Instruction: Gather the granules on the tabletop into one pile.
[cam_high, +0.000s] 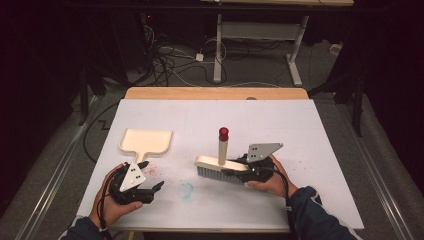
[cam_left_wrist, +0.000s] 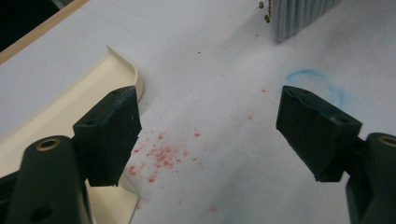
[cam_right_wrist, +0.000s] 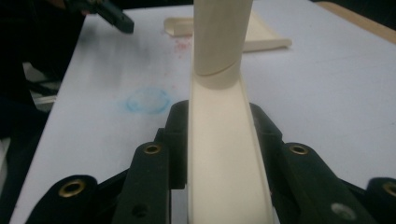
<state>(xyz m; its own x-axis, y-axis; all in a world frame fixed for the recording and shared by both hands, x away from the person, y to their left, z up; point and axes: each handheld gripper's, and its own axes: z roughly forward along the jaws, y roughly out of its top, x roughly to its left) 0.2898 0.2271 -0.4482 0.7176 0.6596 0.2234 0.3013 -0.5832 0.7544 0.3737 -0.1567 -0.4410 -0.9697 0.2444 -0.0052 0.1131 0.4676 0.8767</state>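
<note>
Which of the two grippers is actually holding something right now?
The right gripper: its jaws are clamped on the cream brush with the red-capped handle. The left gripper is open, beside the dustpan.

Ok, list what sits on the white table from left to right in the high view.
Left gripper → cream dustpan → blue ring mark → brush → right gripper clamped on the brush.

Brush (cam_left_wrist: 299, 16) bristles cut off at frame top.
</note>
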